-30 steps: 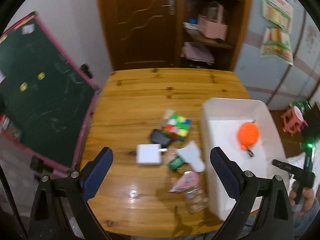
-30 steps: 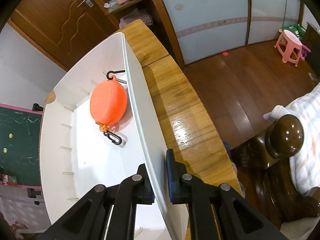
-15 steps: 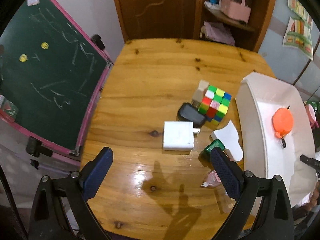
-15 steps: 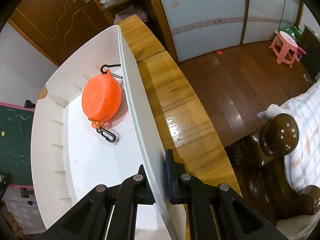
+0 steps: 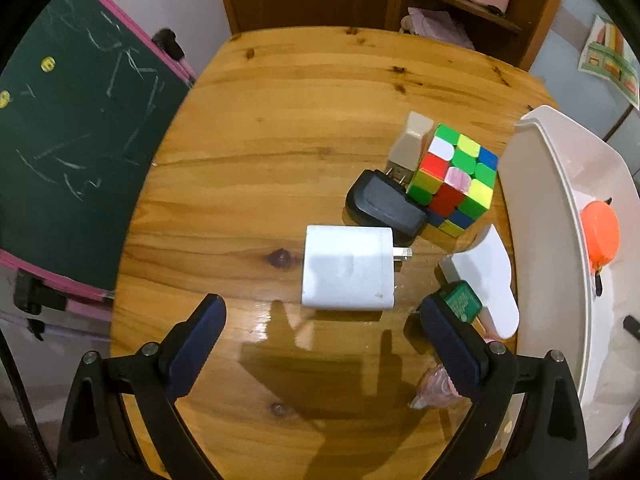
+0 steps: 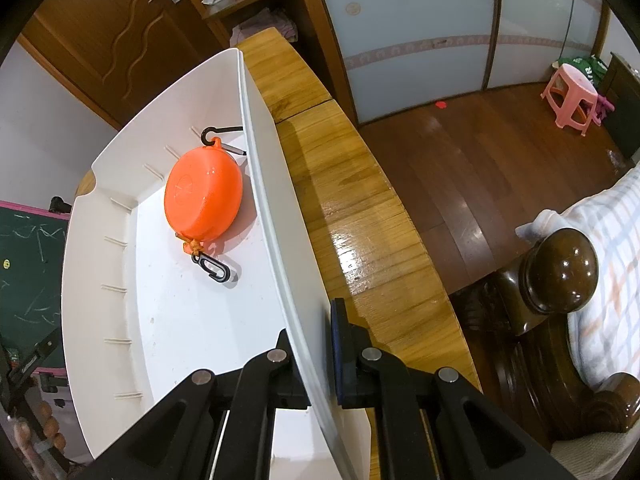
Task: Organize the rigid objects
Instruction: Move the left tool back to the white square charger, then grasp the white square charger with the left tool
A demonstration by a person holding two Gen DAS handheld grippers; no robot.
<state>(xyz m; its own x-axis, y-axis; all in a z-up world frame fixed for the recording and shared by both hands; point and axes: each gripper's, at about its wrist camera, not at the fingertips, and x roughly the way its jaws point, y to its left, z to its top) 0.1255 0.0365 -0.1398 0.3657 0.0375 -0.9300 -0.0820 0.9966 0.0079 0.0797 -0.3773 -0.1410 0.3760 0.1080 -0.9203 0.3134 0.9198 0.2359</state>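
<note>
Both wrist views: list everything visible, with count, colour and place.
table: one, wood, under everything
bin: one, white, table's right edge
orange case: one, with black clips, inside bin
white charger: one, table centre
puzzle cube: one, multicoloured, beyond charger
black adapter: one, beside cube
beige plug: one, behind cube
chalkboard: one, green, left of table
stool: one, pink, floor
left tool: open, above charger
right tool: shut on bin wall

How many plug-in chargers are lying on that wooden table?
3. A white charger sits mid-table between the open fingers, a black charger lies just beyond it against the colour cube, and a beige charger sits behind that. Others may hide under the clutter.
</note>
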